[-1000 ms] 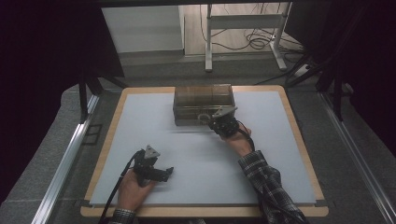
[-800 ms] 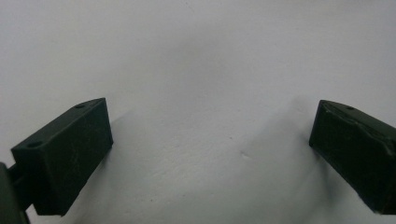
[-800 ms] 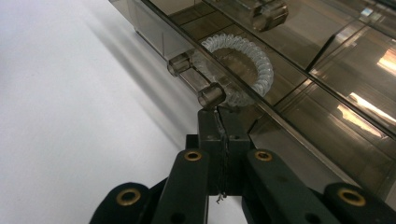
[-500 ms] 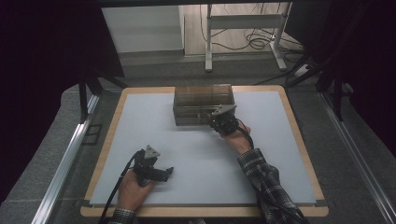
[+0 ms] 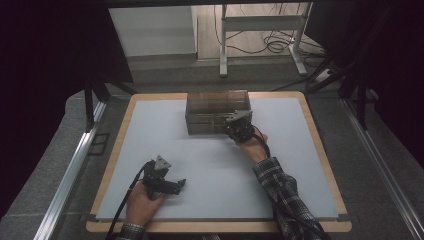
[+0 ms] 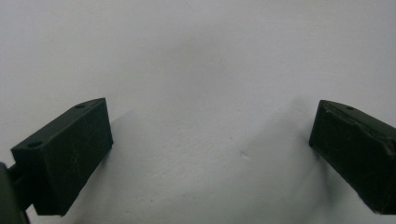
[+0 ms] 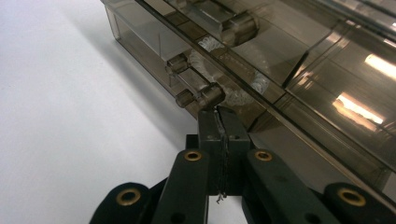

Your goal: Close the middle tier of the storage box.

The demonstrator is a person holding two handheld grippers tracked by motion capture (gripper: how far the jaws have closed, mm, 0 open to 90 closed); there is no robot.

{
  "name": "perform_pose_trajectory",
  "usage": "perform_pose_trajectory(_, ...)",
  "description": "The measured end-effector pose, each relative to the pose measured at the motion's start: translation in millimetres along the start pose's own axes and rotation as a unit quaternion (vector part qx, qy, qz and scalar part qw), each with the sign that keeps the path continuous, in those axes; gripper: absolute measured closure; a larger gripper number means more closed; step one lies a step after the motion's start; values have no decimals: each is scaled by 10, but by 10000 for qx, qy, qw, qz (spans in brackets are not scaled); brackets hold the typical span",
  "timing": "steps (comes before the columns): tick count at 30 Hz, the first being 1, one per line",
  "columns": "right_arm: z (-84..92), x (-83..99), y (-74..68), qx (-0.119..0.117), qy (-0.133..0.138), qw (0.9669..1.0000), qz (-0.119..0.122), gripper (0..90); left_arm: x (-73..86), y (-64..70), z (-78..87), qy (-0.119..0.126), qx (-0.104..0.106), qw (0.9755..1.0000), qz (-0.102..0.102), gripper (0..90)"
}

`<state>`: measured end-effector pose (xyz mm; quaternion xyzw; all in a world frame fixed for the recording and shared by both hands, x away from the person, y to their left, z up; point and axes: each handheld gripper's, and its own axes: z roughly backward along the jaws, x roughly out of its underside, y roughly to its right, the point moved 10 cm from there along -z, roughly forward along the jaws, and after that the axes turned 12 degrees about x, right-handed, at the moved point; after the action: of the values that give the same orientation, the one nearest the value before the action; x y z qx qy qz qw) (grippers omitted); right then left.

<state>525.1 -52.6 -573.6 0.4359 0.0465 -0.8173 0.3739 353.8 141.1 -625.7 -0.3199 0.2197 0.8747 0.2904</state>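
Drawer handle [image 7: 195, 88] before shut jaws.

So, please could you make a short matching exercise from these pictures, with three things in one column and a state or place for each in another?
Things:
1. left tongs
2. right tongs
3. smoky transparent plastic drawer box

States or places:
A. far middle of the white table top
B. jaws closed, tips at a clear bar handle of the box
C. jaws wide open over bare table

Pairs: 1-C, 2-B, 3-A
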Motion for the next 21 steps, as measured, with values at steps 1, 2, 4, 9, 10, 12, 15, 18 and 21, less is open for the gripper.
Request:
perform_pose_trajectory(1, -6, -3, 4, 10, -3, 10000, -1, 880, 0, 0, 0, 0, 0, 10000, -1, 0)
perform_pose_trajectory(2, -8, -4, 7, 15, -7, 10000, 2, 880, 0, 0, 0, -1, 0, 10000, -1, 0)
perform_pose_trajectory(4, -15, -7, 12, 18, -10, 10000, -5, 880, 0, 0, 0, -1, 0, 10000, -1, 0)
perform_pose_trajectory(9, -27, -17, 23, 44, -9, 10000, -22, 879, 0, 0, 0, -2, 2, 10000, -1, 0)
perform_pose_trajectory(10, -30, -18, 27, 47, -10, 10000, -23, 879, 0, 0, 1, -2, 2, 10000, -2, 0)
perform_pose_trajectory(12, -34, -20, 35, 61, -13, 10000, -13, 879, 0, 0, 1, -2, 1, 10000, -2, 0)
perform_pose_trajectory(15, -38, -20, 43, 52, -17, 10000, -14, 878, 0, 0, 0, -1, 0, 10000, -1, 0)
perform_pose_trajectory(18, -38, -20, 45, 45, -17, 10000, -5, 878, 0, 0, 0, -2, 1, 10000, -1, 0)
perform_pose_trajectory(21, -39, -20, 44, 48, -13, 10000, 1, 879, 0, 0, 0, 0, 0, 10000, -1, 0)
